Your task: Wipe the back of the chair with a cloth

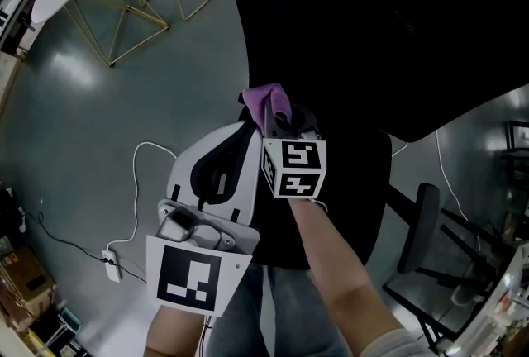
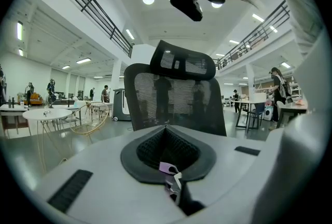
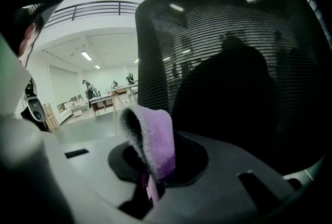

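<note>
Holding my left tongs (image 2: 173, 182) pressed together and empty, clear of the chair, I pinch the lilac cloth (image 3: 153, 140) in my right tongs (image 3: 150, 186), its fold standing up just short of the mesh chair back (image 3: 233, 62). Pushing could swivel the unbraced chair away, and the mesh may snag the cloth and drag it from my narrow grip.

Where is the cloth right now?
In the right gripper view, the cloth stands pinched in the right gripper, close in front of the chair back. The head view shows it mid-frame.
</note>
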The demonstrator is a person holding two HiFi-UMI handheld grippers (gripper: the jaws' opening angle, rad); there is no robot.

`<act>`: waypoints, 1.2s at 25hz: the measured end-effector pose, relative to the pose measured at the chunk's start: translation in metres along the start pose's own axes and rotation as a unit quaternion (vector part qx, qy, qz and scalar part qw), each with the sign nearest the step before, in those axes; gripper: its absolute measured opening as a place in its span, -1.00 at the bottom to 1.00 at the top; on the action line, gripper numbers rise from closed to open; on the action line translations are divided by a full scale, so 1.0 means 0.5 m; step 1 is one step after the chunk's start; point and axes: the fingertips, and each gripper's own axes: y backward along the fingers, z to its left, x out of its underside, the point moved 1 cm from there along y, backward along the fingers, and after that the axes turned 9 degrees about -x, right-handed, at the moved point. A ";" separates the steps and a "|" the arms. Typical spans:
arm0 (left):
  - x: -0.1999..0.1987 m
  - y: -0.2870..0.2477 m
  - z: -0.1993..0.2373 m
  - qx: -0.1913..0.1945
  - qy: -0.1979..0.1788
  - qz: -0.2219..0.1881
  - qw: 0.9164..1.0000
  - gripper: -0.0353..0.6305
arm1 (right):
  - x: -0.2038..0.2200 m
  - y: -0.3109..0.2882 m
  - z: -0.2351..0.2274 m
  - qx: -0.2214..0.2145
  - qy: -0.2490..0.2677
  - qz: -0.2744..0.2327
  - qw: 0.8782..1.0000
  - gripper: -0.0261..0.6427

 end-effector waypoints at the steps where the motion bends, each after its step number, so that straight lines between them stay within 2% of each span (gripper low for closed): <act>1: 0.001 0.000 -0.002 0.001 -0.001 0.000 1.000 -0.86 | -0.001 0.002 -0.002 0.000 0.002 0.000 1.000 -0.78; 15: 0.012 -0.029 -0.049 0.029 0.003 0.005 1.000 -0.86 | 0.010 0.068 -0.104 0.045 0.017 -0.007 0.999 -0.78; 30: 0.010 -0.084 -0.133 0.088 -0.003 0.006 0.996 -0.86 | 0.037 0.169 -0.242 0.121 0.000 -0.009 0.993 -0.78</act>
